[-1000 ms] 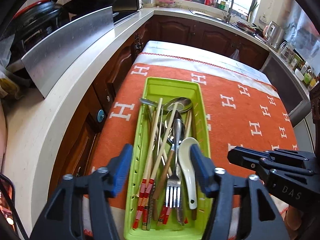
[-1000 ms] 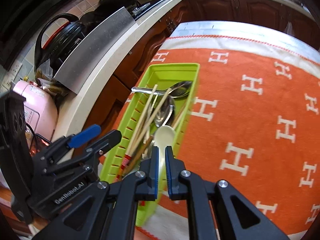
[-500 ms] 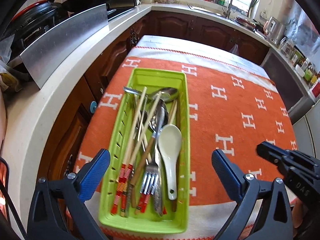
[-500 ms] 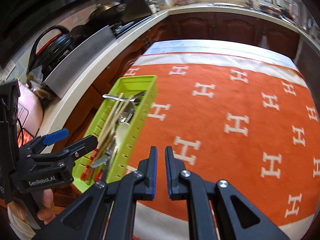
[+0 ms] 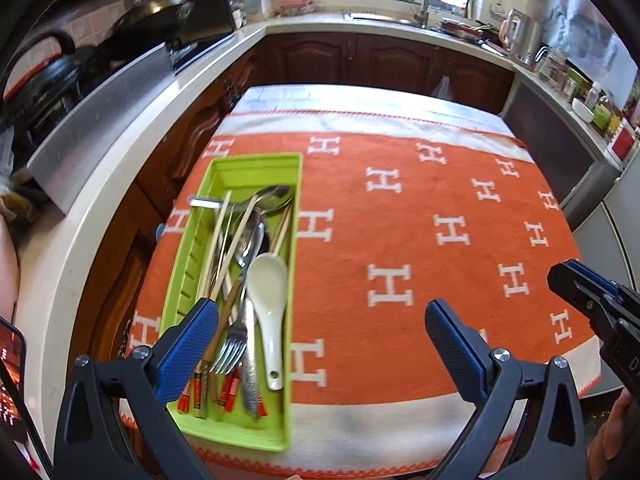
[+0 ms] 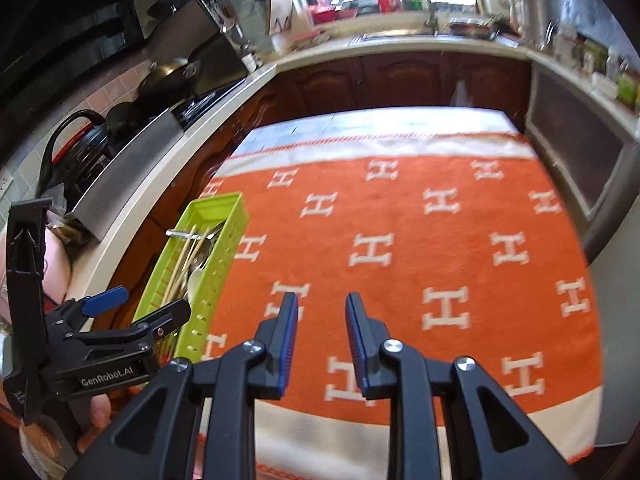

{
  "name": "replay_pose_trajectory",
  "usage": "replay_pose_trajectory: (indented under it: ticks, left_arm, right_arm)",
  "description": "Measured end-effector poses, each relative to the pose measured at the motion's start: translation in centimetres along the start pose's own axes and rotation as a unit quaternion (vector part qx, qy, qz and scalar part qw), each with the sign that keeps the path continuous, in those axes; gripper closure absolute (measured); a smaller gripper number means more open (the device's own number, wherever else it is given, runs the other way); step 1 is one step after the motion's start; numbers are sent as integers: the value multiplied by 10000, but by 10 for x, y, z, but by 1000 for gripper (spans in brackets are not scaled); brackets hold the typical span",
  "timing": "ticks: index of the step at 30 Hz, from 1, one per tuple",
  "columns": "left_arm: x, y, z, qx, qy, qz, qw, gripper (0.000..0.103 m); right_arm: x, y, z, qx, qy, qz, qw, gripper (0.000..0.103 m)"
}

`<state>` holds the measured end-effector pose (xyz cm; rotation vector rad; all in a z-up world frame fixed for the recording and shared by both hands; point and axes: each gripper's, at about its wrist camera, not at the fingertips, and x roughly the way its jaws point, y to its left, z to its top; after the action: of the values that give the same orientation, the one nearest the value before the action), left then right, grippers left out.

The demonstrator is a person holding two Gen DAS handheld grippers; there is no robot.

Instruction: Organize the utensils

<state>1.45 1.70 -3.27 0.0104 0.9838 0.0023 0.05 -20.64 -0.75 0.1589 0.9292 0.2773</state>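
Beside the green tray (image 5: 297, 216), my left gripper (image 5: 322, 344) has spread wide and empty; my right gripper (image 6: 322, 334) is opening, empty, having left the white spoon (image 5: 267, 296) in that tray, so sorting seems finished.

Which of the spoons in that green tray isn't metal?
The white ceramic soup spoon, lying at the right side of the green tray with its bowl toward the far end. The other spoons there are shiny metal.
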Motion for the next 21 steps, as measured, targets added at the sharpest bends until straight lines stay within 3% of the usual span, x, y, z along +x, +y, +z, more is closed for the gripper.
replay_pose_trajectory:
  ticks: [7,14,21]
  left_arm:
    - [-22,-23,14,67,-47,-44,10000,1]
    - [-49,-29,16,-98,-396,-122,9991,1]
    - [-59,-34,14,-140,-548,2,9984,1]
  right_arm:
    - [-28,1,9,-154,-269,-126,9994,72]
    - [-53,0,14,-47,-559,-138,9983,56]
    - [-65,3,11,-134,-762,-227,9967,53]
